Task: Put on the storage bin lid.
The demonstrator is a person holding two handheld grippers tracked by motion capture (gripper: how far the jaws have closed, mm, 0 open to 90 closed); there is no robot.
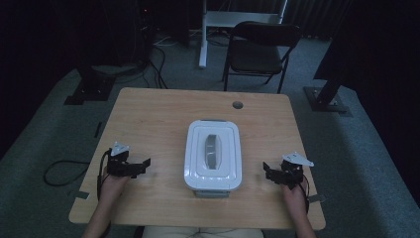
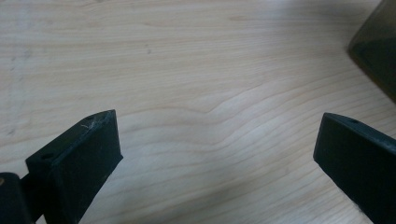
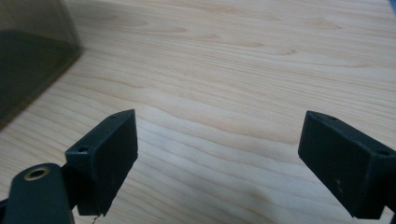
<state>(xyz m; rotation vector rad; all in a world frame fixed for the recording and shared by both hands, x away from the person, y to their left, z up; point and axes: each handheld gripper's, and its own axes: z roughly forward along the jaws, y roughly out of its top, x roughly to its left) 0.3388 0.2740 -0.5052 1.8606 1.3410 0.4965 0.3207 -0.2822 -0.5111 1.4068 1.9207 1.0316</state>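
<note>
A white lidded box (image 1: 213, 154) with a grey handle (image 1: 211, 149) on its lid sits in the middle of the wooden table (image 1: 163, 111). My left gripper (image 1: 143, 164) rests on the table to the box's left, jaws wide open over bare wood. My right gripper (image 1: 267, 171) rests to the box's right, also open with nothing between its jaws. In the left gripper view the gripper (image 2: 217, 140) faces bare wood, and the box's dark wall (image 2: 376, 49) shows at the upper right. In the right gripper view the gripper (image 3: 217, 140) has the box's wall (image 3: 32, 51) at the upper left.
A round cable hole (image 1: 237, 105) lies in the table behind the box. A black folding chair (image 1: 260, 49) stands beyond the far edge. Cables (image 1: 62, 171) trail on the carpet at the left, and dark stand bases (image 1: 89, 91) sit on both sides.
</note>
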